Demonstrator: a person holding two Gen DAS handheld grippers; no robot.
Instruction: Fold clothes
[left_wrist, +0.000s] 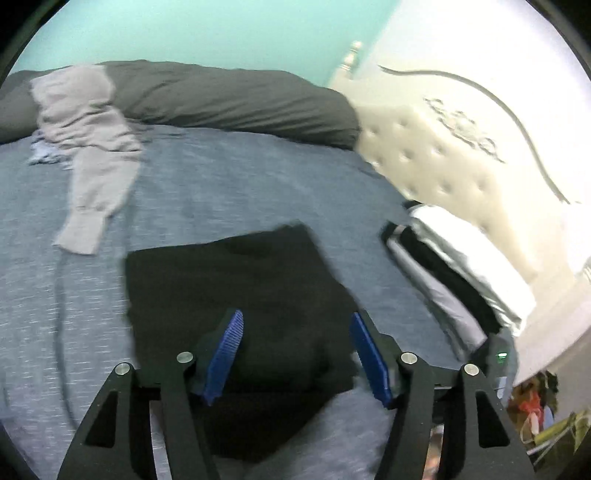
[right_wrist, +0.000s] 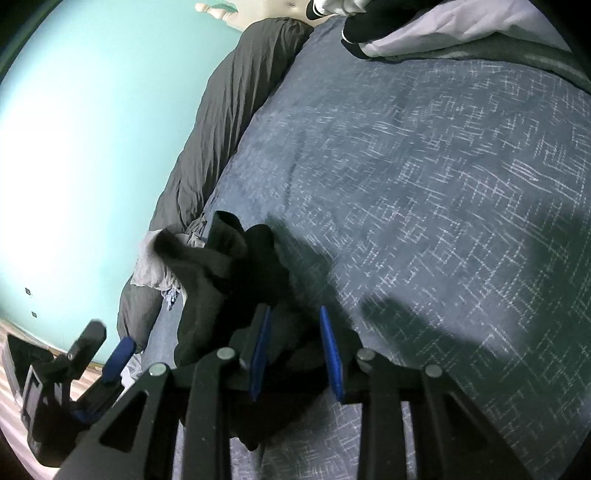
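Note:
A black garment (left_wrist: 236, 280) lies mostly flat on the blue patterned bedspread (left_wrist: 229, 184). My left gripper (left_wrist: 297, 315) hovers over its near part, blue pads wide apart, touching nothing; this view is blurred. In the right wrist view the same black garment (right_wrist: 214, 273) is bunched up, and my right gripper (right_wrist: 294, 310) is shut on a thick fold of it between its blue pads. One blue pad (right_wrist: 118, 356) of the left gripper shows at the lower left of that view.
A grey sweater (left_wrist: 92, 155) lies at the far left, partly on a dark grey rolled duvet (left_wrist: 229, 99). A black and white garment (left_wrist: 443, 266) sits by the cream tufted headboard (left_wrist: 443, 166). A teal wall (right_wrist: 74, 147) runs behind the bed.

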